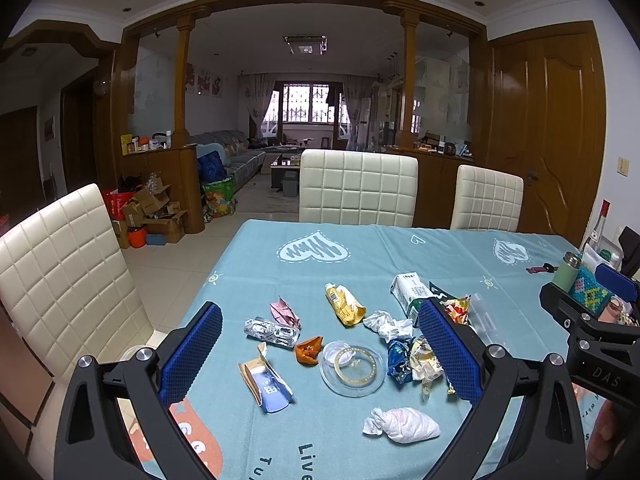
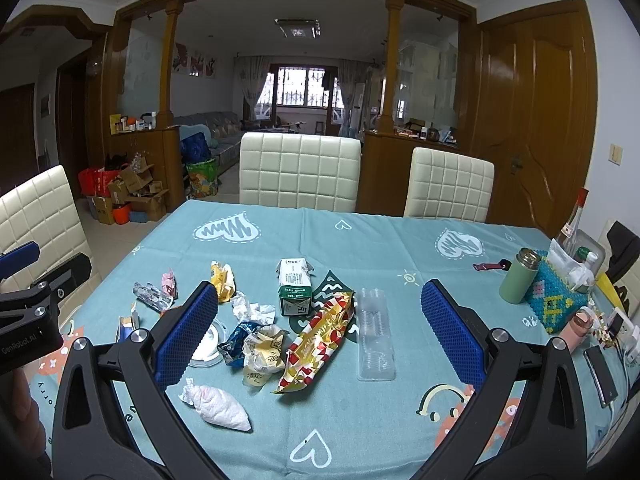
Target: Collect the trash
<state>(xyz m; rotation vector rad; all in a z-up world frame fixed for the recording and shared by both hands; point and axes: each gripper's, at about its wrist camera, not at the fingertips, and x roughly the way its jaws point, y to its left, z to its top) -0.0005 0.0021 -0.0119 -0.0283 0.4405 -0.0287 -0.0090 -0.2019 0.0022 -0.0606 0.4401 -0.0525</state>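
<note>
Trash lies scattered on the blue tablecloth point(image 1: 360, 256): a white-green milk carton point(image 2: 295, 287), a red-yellow snack wrapper point(image 2: 318, 342), a clear plastic tray point(image 2: 374, 334), a white tied bag point(image 1: 402, 424), a round clear lid point(image 1: 352, 366), crumpled white tissue point(image 1: 388, 324), a yellow wrapper point(image 1: 344, 303), a blue-white carton piece point(image 1: 267, 384) and an orange peel point(image 1: 309, 350). My left gripper point(image 1: 320, 356) hovers open above the lid. My right gripper point(image 2: 320, 336) hovers open above the snack wrapper. Neither holds anything.
White padded chairs point(image 1: 358, 188) stand at the far side and the left. A green flask point(image 2: 520, 278), a beaded tissue box point(image 2: 554, 298), bottles point(image 2: 572, 220) and a phone point(image 2: 600, 376) crowd the table's right edge. Cardboard boxes point(image 1: 154, 212) sit on the floor at left.
</note>
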